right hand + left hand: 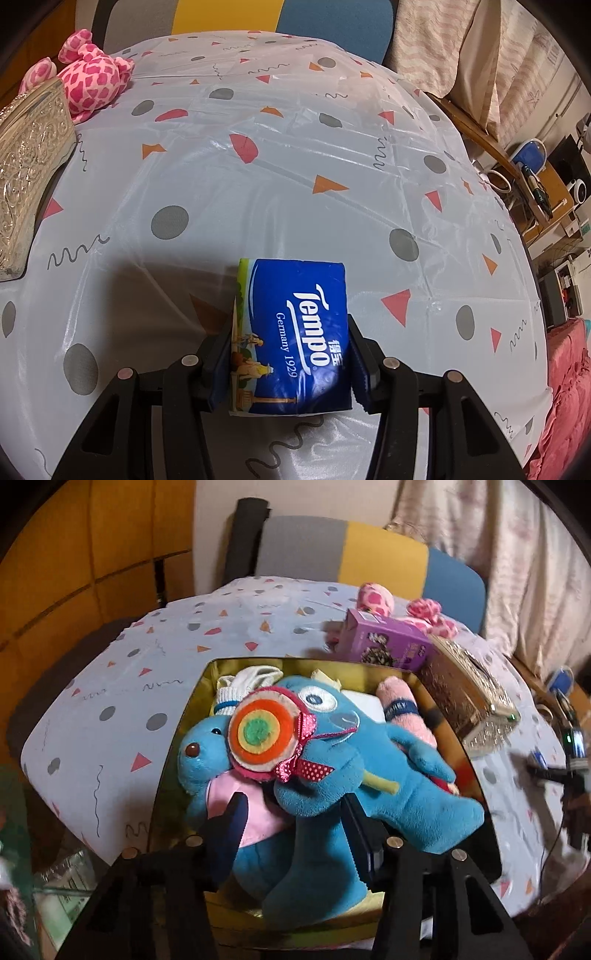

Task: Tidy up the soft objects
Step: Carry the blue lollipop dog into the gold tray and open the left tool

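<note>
- Tongs of the left hand point(295, 827) reach into a gold-lined open tin box point(177, 746) on the surface, one finger on each side of a blue plush toy point(332, 760); the gap between the pads point(232, 827) and the plush looks slight, and I cannot tell whether they press on it.
- That blue plush lies across the box, its eye near 12 o'clock and its legs toward 5 o'clock, with a round felt lollipop of orange, yellow and green rings point(264, 734) and a red dotted ribbon against its face.
- A second blue plush with a brown nose and pink bib point(207, 764) sits at 9 o'clock of the first, touching it.
- Rolled white socks point(236, 690) and a pink rolled cloth with a dark band point(400, 709) lie deeper in the box, near 12 and 2 o'clock.
- Just beyond the box stand a purple carton point(384, 638) and the embossed silver-gold lid point(469, 698) — behind them a pink spotted plush point(428, 616).
- Tongs of the right hand point(291, 358) are clamped on a blue soft tissue pack printed "Tempo" point(299, 332), held over the white patterned tablecloth point(295, 155) — both pads press its sides.
- In the right wrist view the pink spotted plush lies at 10 o'clock, well apart from the pack.
</note>
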A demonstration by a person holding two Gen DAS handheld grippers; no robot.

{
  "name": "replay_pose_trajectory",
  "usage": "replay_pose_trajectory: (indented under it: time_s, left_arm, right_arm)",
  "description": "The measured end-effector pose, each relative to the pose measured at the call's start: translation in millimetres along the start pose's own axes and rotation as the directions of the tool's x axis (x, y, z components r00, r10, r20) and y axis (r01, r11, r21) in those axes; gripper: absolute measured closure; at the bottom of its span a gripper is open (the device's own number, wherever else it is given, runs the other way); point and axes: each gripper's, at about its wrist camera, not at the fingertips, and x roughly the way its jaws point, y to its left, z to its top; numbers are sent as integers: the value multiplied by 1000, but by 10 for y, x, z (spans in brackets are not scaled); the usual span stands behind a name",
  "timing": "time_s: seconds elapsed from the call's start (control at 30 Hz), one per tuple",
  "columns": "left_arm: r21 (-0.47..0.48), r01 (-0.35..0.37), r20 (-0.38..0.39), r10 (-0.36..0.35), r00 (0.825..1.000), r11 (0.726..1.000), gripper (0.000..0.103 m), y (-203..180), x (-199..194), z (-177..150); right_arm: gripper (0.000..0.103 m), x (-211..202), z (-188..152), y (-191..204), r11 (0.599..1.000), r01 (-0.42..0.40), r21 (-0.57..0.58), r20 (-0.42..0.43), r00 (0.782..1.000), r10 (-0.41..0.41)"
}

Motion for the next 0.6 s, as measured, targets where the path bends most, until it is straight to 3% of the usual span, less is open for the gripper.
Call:
replay_pose_trajectory:
  time_s: [0.17,0.3,0.6]
  left_arm:
    - [-48,-18,83,22,996,999,47,-118,-142,49]
    - [-29,-42,135,46,990,999,43,-242,-250,100]
    - [-28,-53,135,56,989,998,38,-346,-218,92]
  right_arm:
    - [51,23,22,-24,1000,-5,15,-18,1000,6]
    - [51,20,23,15,999,26,24,-25,999,-25]
    - [51,-39,8,80,994,92,57,-73,993,-88]
